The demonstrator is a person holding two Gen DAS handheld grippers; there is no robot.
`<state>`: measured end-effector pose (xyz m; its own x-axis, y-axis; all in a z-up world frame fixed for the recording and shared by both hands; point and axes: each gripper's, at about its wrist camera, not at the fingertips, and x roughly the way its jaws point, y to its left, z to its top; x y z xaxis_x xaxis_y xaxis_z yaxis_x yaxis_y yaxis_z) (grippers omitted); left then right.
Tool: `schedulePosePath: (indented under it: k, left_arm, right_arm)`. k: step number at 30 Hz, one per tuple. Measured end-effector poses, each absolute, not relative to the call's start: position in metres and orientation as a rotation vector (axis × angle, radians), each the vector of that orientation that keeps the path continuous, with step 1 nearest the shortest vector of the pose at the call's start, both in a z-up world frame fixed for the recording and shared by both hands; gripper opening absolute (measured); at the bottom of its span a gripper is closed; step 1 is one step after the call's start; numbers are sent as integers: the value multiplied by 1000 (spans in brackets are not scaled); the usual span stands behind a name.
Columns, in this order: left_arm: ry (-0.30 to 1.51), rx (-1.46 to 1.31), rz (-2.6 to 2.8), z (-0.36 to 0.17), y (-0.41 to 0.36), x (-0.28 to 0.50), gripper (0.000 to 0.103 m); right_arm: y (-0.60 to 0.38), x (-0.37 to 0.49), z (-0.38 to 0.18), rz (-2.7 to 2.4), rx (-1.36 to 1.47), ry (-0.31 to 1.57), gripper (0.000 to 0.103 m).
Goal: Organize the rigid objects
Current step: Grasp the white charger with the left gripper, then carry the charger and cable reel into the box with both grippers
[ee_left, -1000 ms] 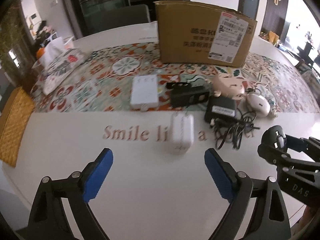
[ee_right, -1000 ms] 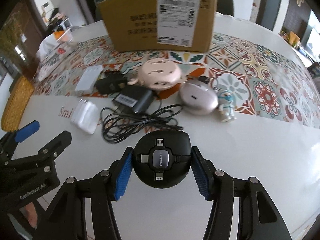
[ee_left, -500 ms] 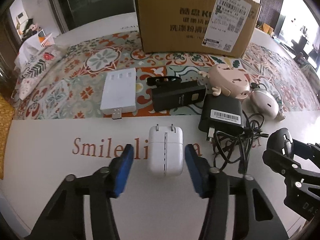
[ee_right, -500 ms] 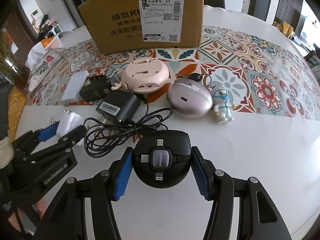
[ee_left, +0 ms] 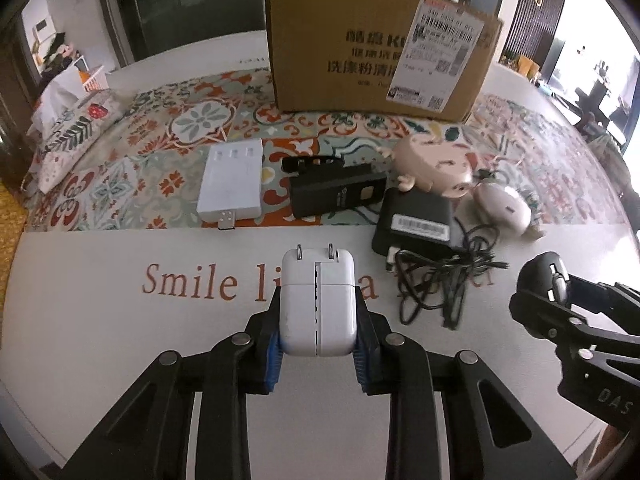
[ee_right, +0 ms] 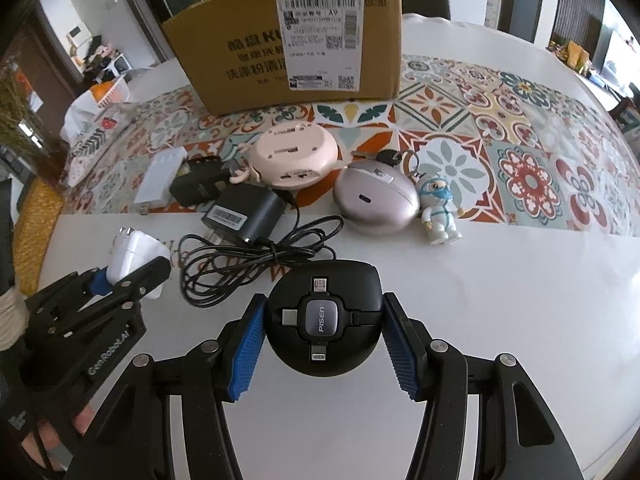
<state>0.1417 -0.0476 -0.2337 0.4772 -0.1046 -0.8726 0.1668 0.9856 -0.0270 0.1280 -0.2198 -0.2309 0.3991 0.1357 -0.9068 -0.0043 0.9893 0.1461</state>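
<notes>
My left gripper (ee_left: 318, 350) is shut on a white plug charger (ee_left: 318, 304) with its two prongs pointing away; it also shows in the right wrist view (ee_right: 130, 258). My right gripper (ee_right: 322, 350) is shut on a round black PISEN cable hub (ee_right: 324, 316), seen at the right of the left wrist view (ee_left: 540, 276). On the table lie a white flat power bank (ee_left: 232, 184), a black box device (ee_left: 336, 194), a black adapter (ee_left: 416, 222) with tangled cord (ee_left: 440, 276), a pink round gadget (ee_right: 294, 156), a silver oval case (ee_right: 376, 198) and an astronaut figurine (ee_right: 438, 210).
A cardboard box (ee_right: 296, 36) stands upright at the back on the patterned table runner (ee_right: 520, 128). A floral tissue pouch (ee_left: 72, 136) lies at the far left. A woven mat (ee_right: 34, 236) sits at the table's left edge.
My left gripper moved forward around the white plug charger and shut on it. My right gripper, holding the black hub, moved a little closer to the items.
</notes>
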Motion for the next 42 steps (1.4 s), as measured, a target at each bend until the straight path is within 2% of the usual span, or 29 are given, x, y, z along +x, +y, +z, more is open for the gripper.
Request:
schedulePosePath:
  k: [20, 42]
  left_arm:
    - [884, 18, -100, -126, -62, 127, 29]
    - [785, 82, -264, -65, -53, 216, 29]
  right_arm:
    - [-236, 132, -131, 201, 69, 958, 57]
    - [-224, 202, -71, 81, 112, 832, 57]
